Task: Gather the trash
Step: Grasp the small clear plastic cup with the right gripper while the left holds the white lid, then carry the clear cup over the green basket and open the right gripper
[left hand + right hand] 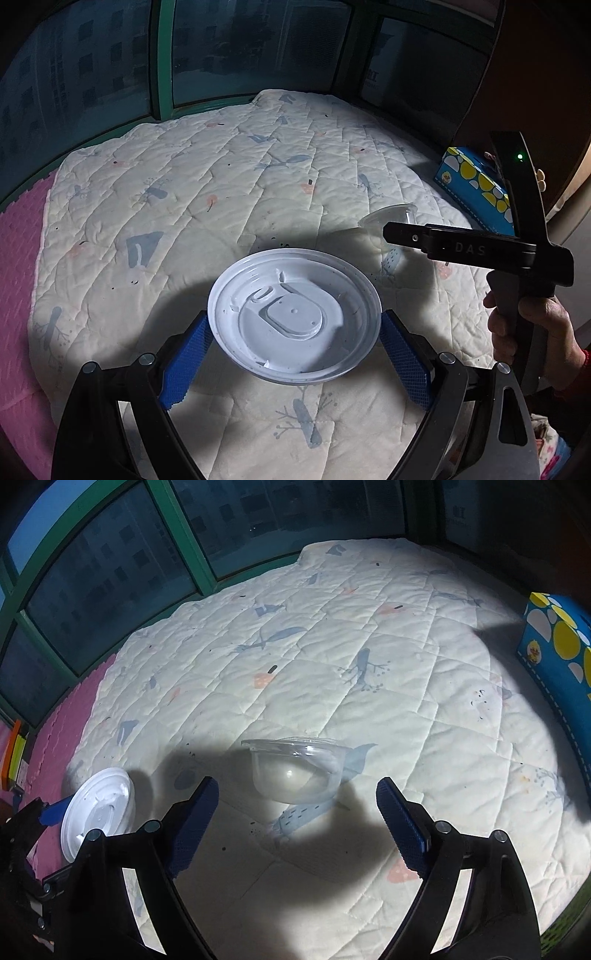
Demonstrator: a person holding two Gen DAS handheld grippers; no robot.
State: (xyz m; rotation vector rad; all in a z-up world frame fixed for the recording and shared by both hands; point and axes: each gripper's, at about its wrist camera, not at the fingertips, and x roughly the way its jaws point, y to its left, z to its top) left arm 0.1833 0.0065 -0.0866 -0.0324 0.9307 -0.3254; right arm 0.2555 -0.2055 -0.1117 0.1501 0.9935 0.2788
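My left gripper (pixel 294 325) is shut on a white plastic cup lid (pixel 294 315), its blue pads pressing the lid's left and right rims above the quilt. The lid also shows in the right wrist view (pixel 99 812), held at the far left. A clear plastic dome lid (pixel 295 770) lies on the quilt just ahead of my right gripper (pixel 297 797), which is open and empty with the dome in front of the gap. In the left wrist view the dome (pixel 391 216) is partly hidden behind the right gripper's black body (pixel 476 251).
A white quilted mat (pixel 332 657) with blue prints covers the floor. A blue box with yellow and white dots (pixel 557 653) stands at the right edge. Pink foam matting (pixel 18 280) lies left. Green-framed windows (pixel 110 565) close the far side.
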